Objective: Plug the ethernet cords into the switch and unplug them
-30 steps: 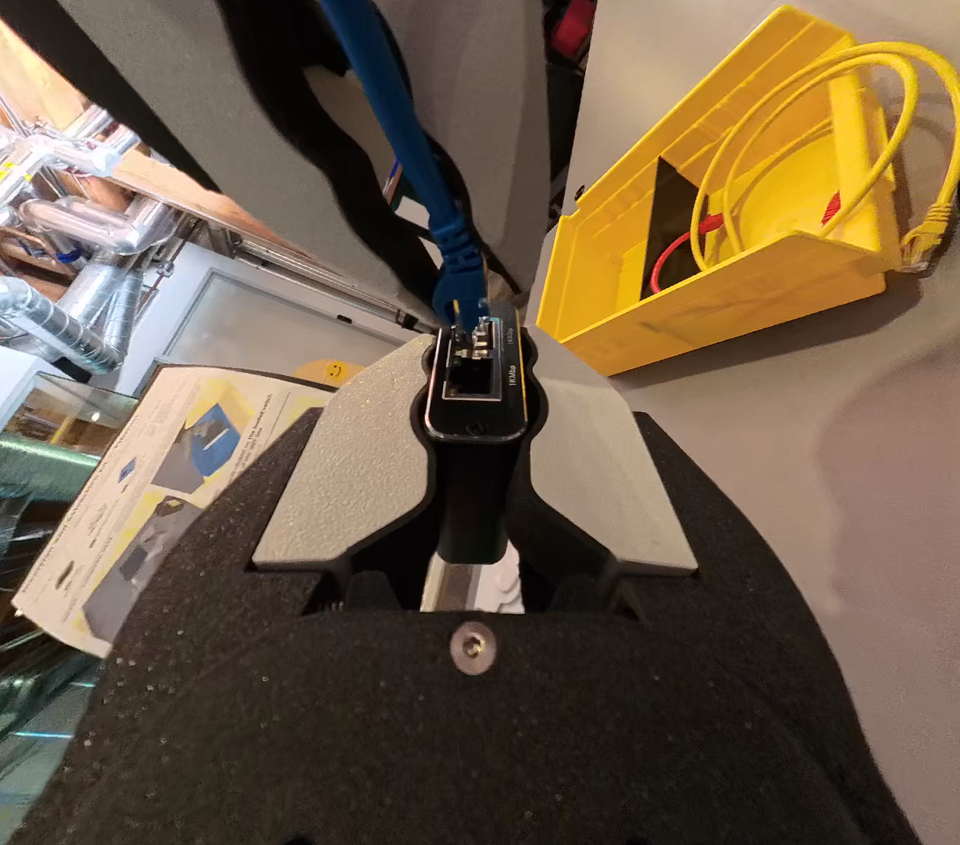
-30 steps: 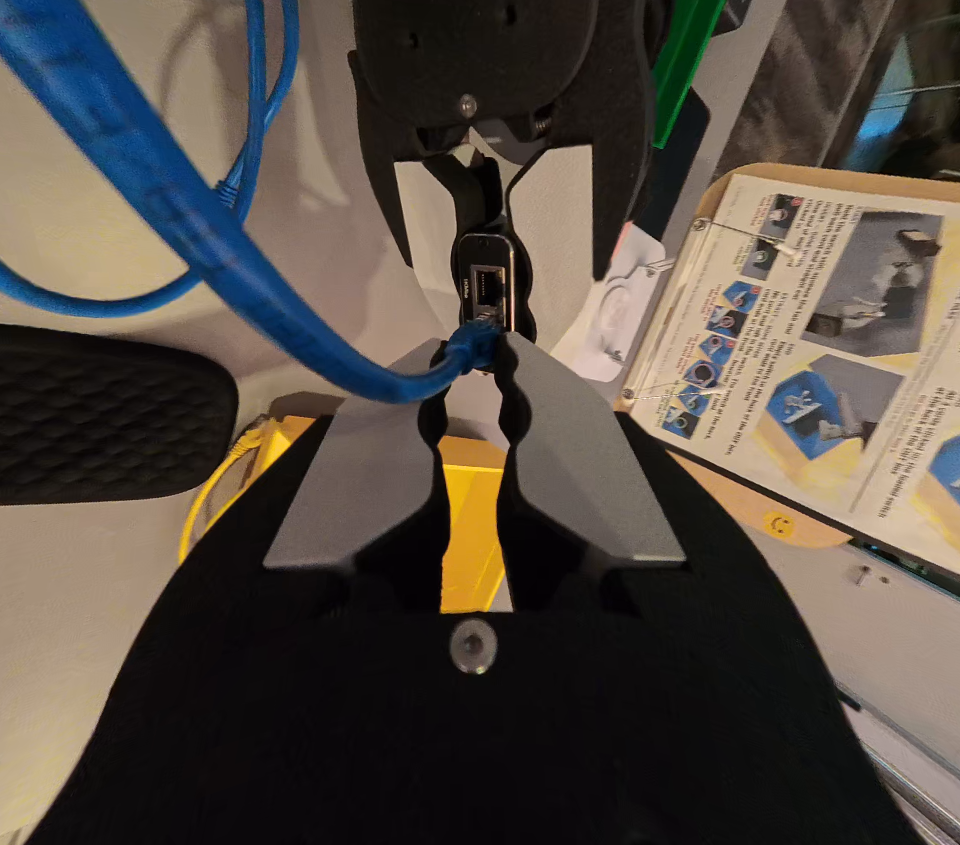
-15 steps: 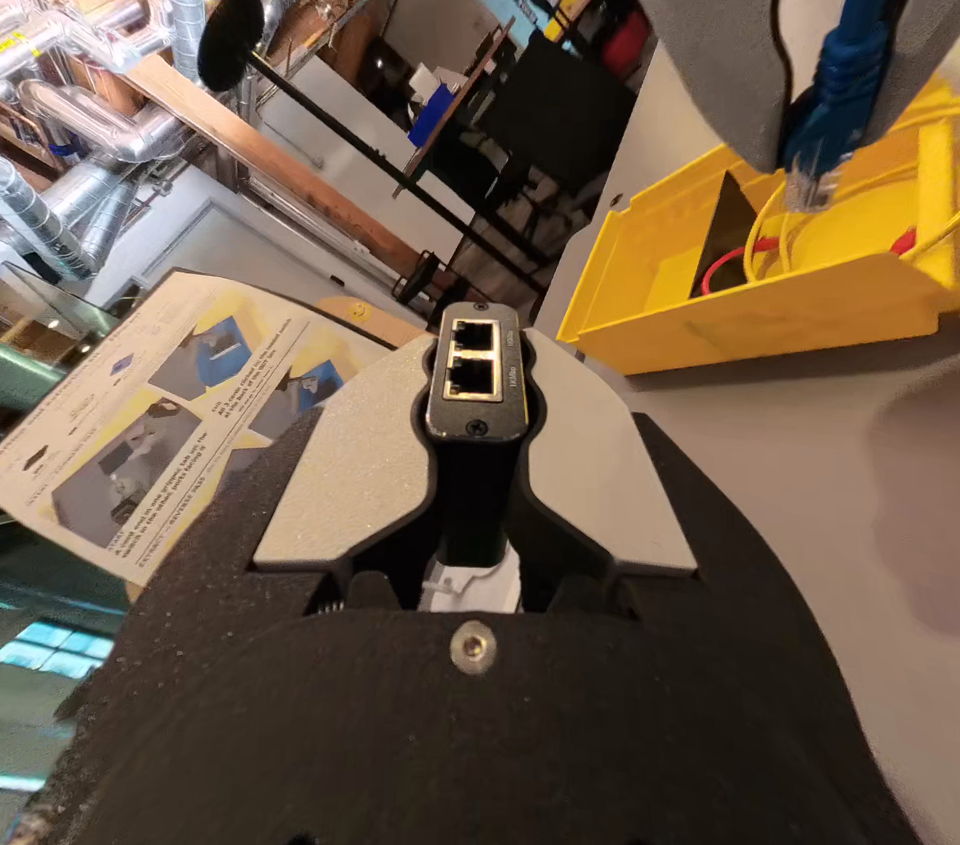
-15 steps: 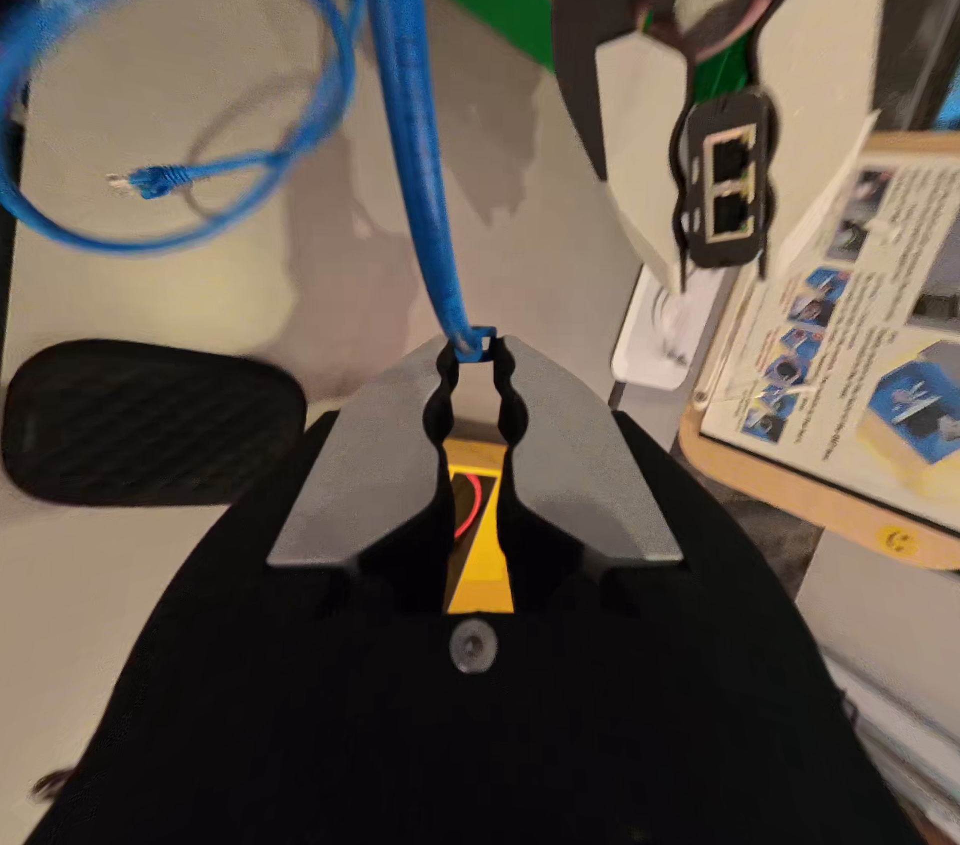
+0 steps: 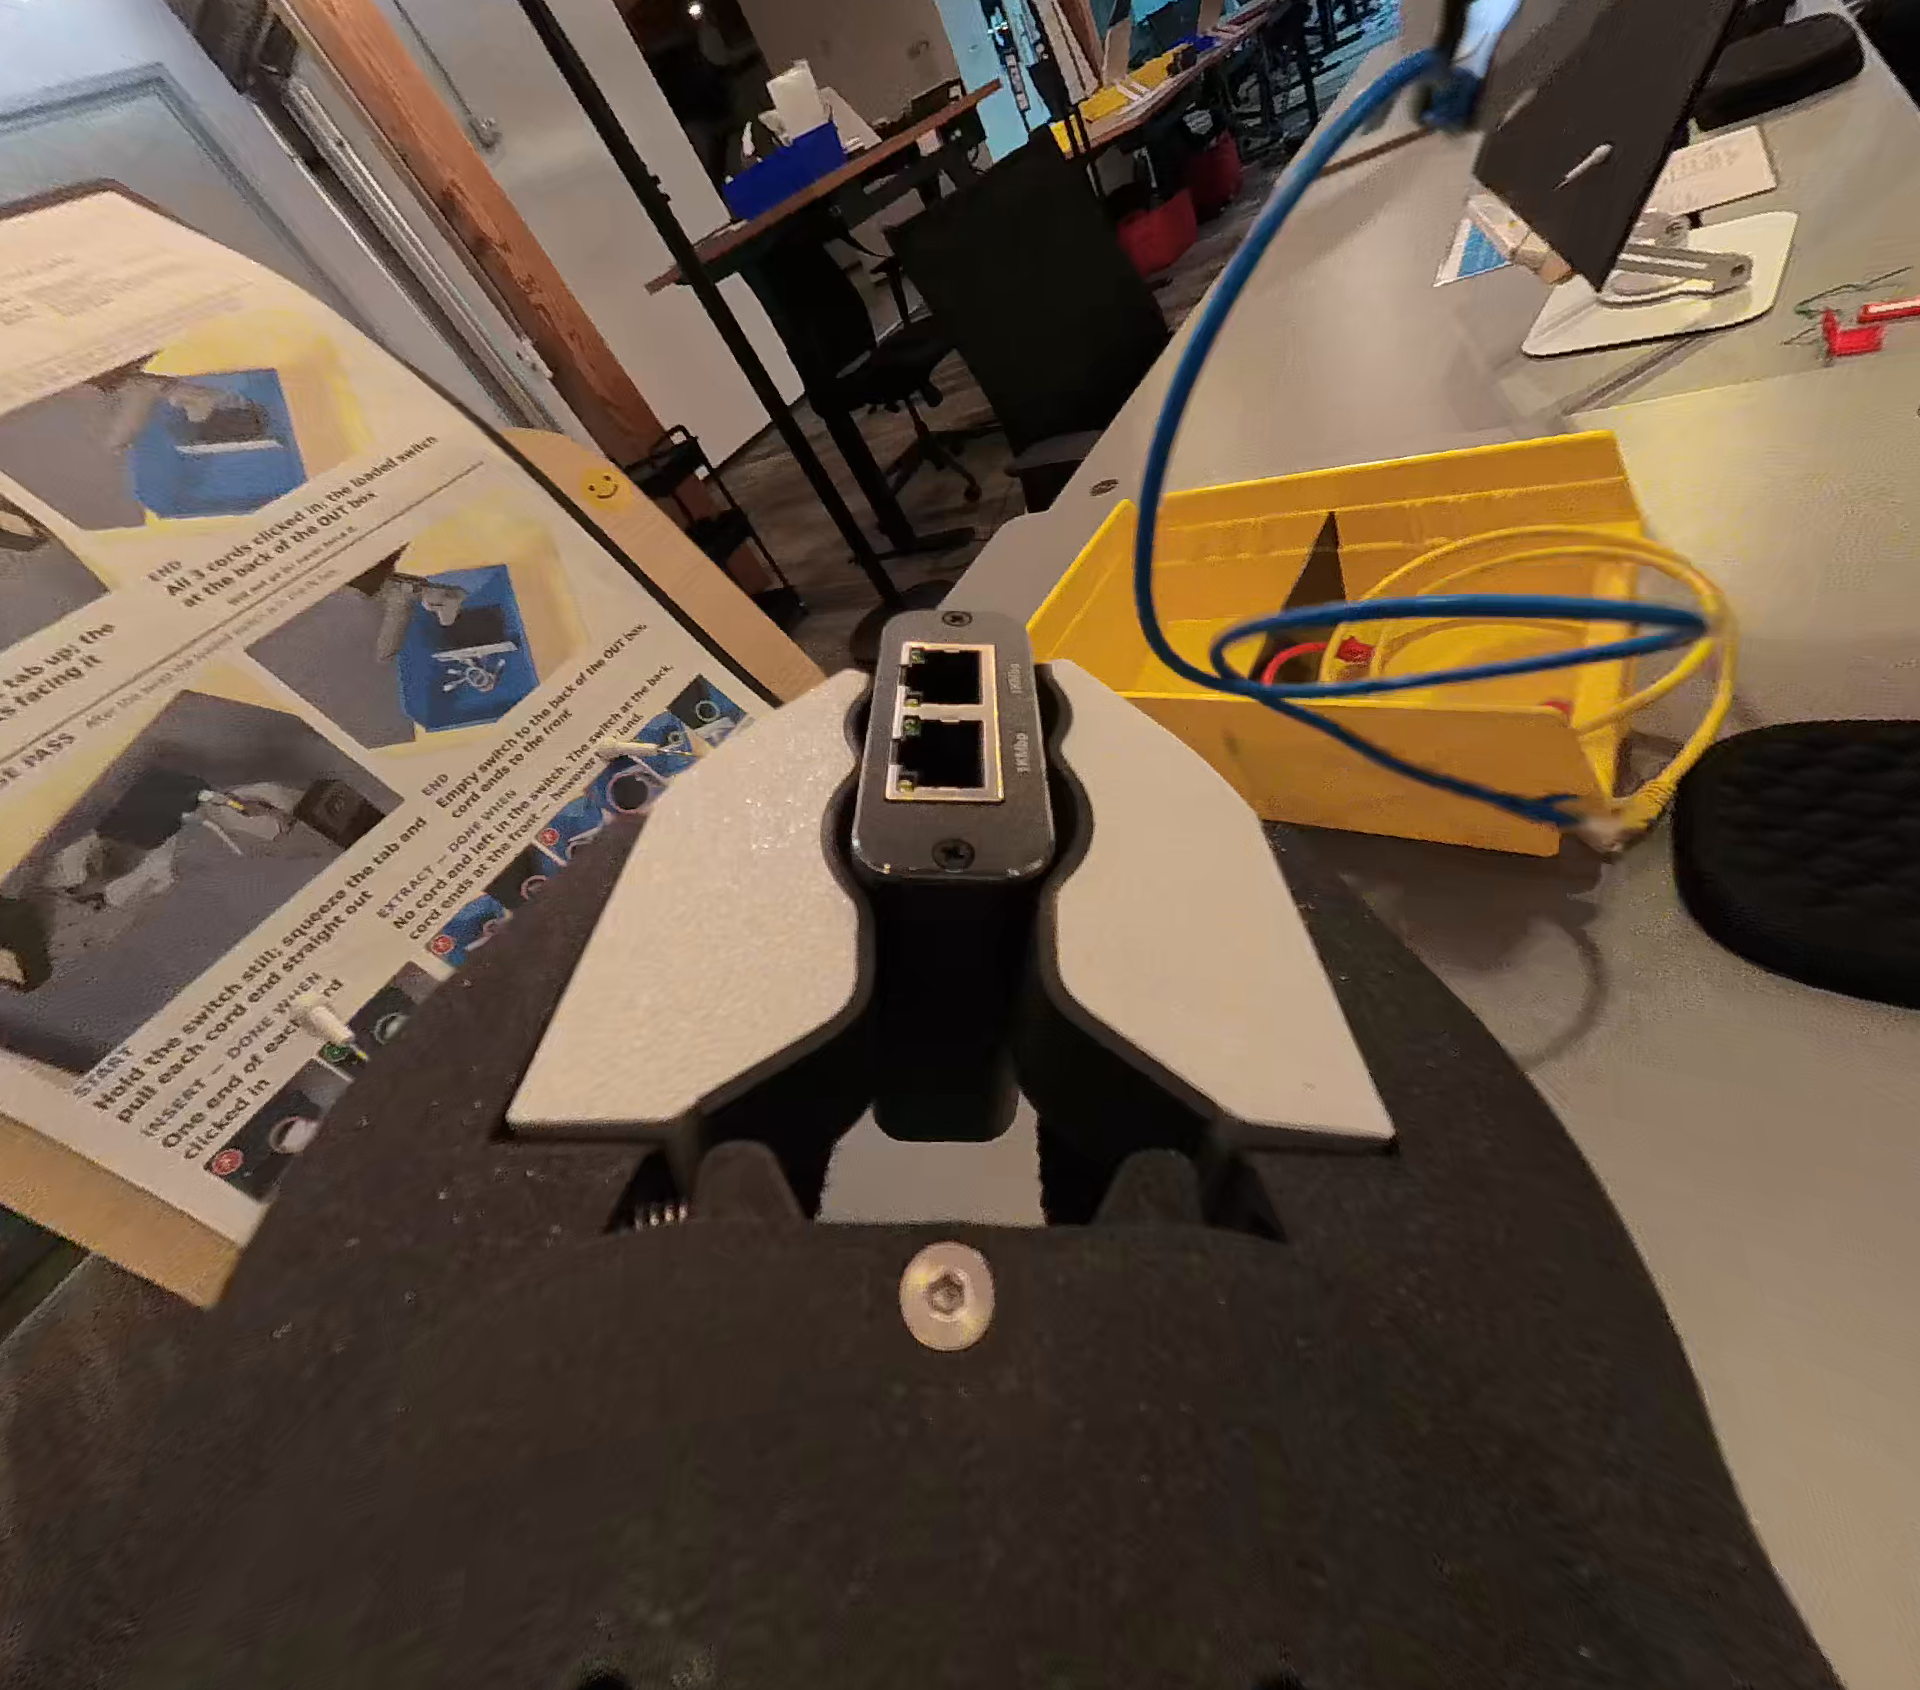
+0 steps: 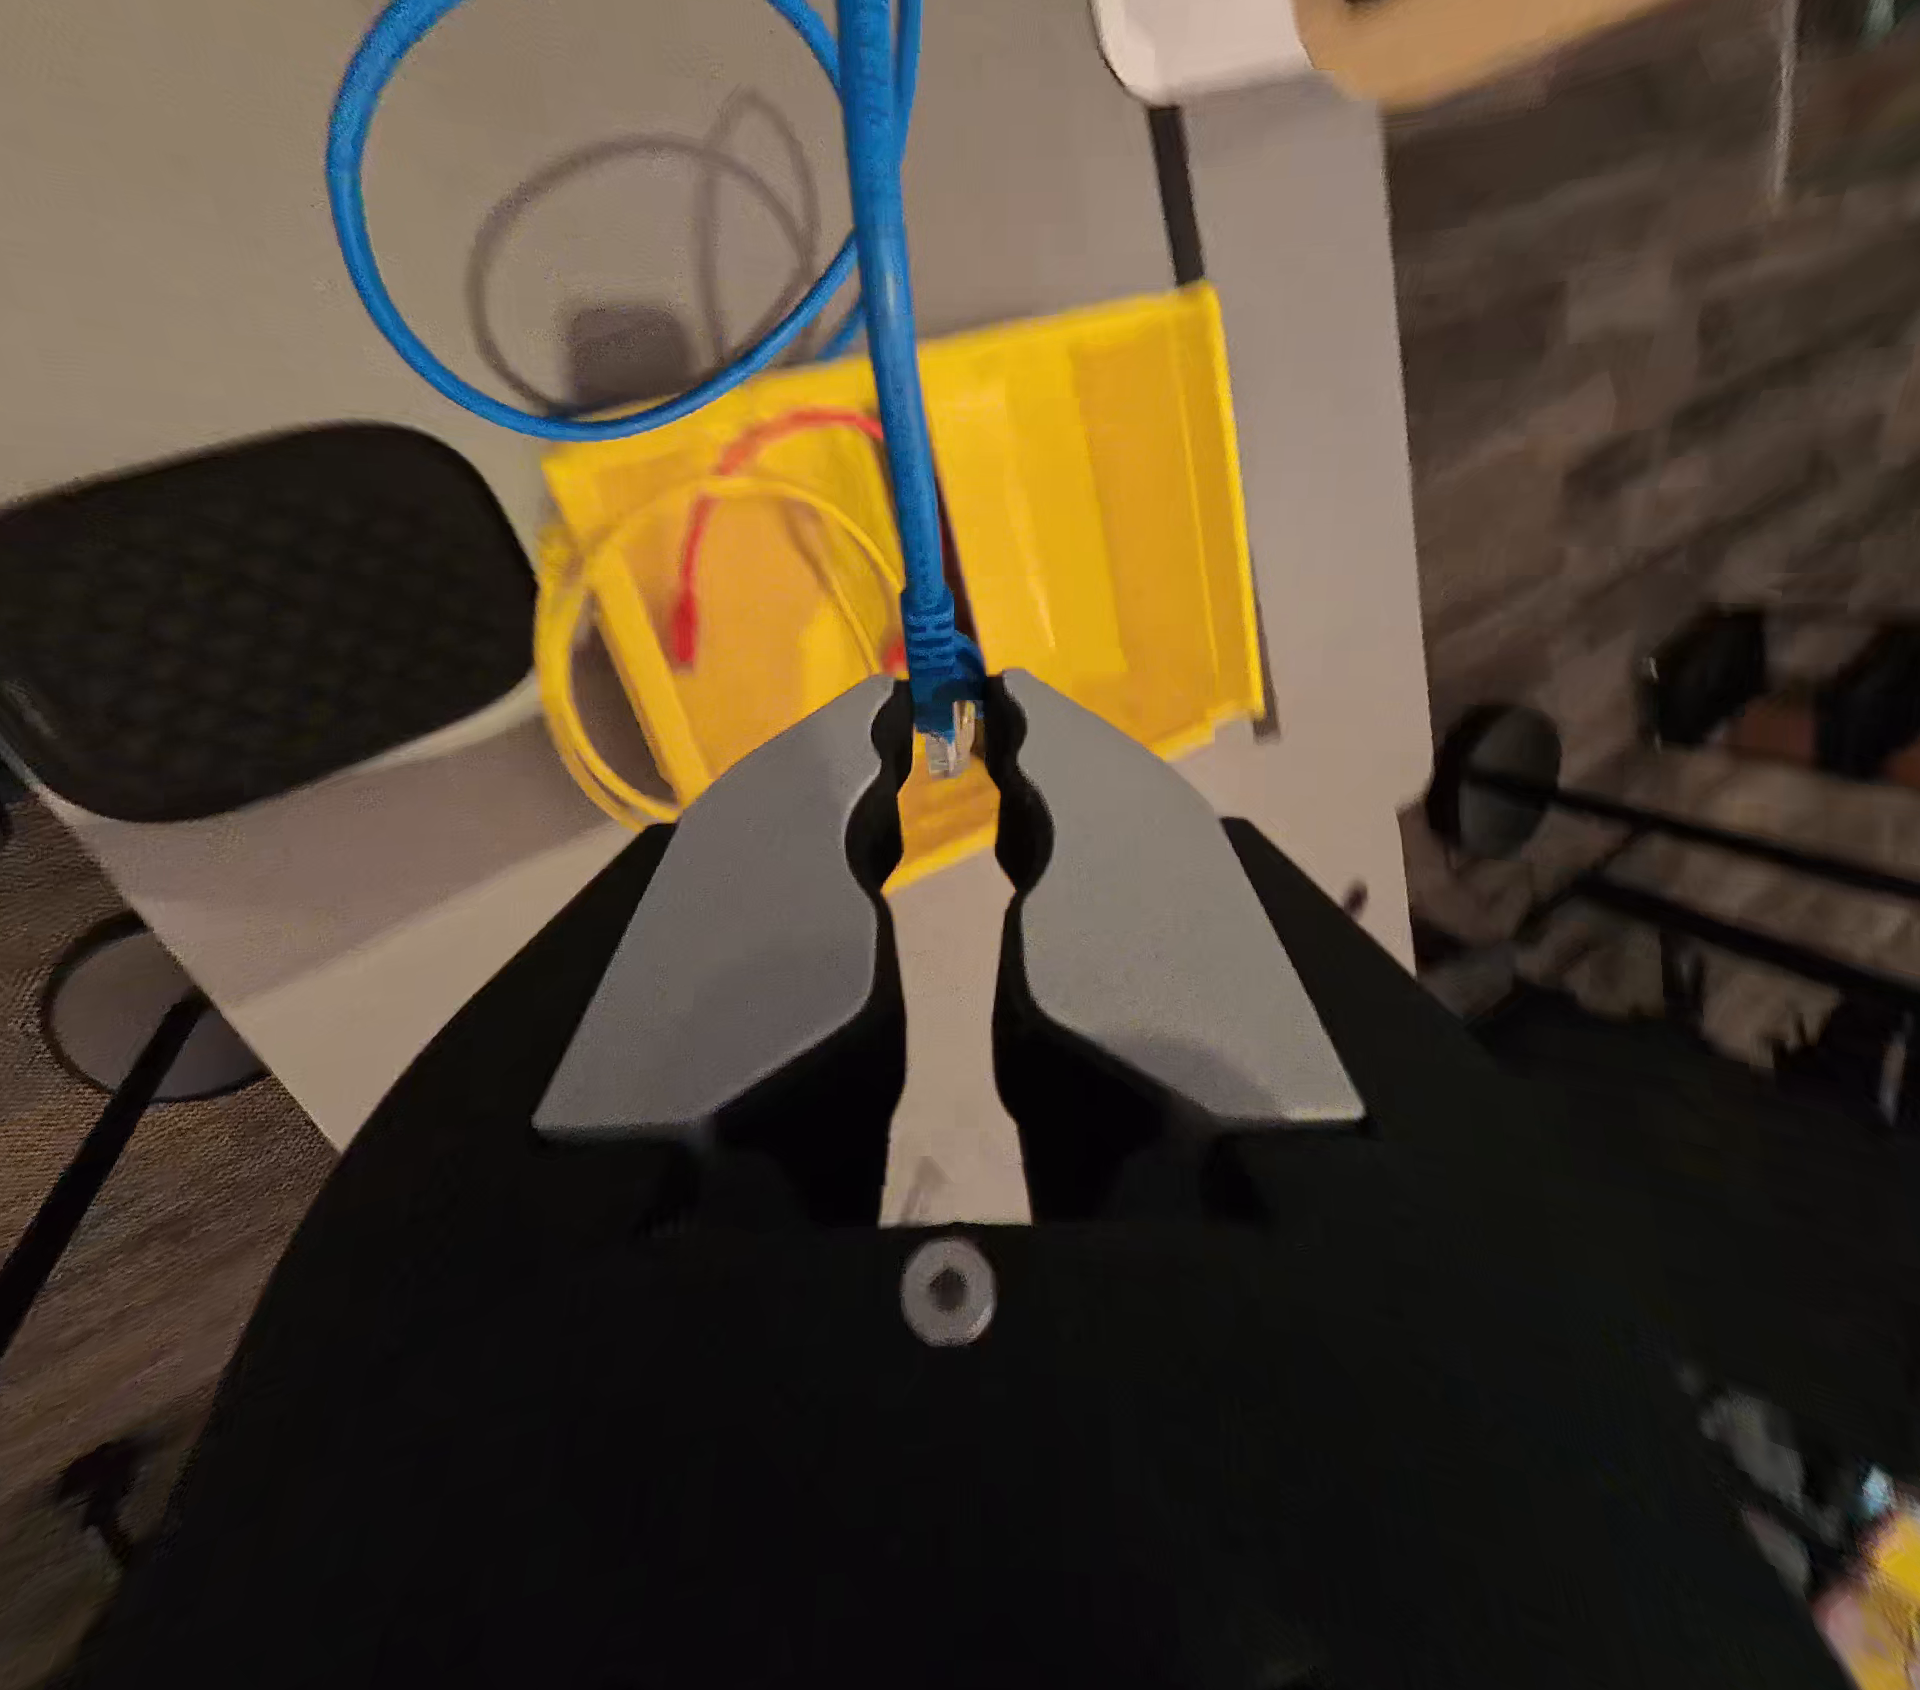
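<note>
the left hand-held gripper (image 5: 951,767) is clamped on the black switch (image 5: 948,752) at centre frame, both ports facing out with nothing in them. the right hand-held gripper (image 6: 948,731) pinches the plug of the blue ethernet cord (image 6: 883,186), which loops over the yellow bin (image 6: 1122,497) on the desk (image 5: 1766,1069). this looks like the unplugging step; next the cord wants lowering into the bin, then letting go.

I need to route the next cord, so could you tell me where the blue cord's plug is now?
The blue cord's plug sits pinched in the right gripper, above the yellow bin.
</note>
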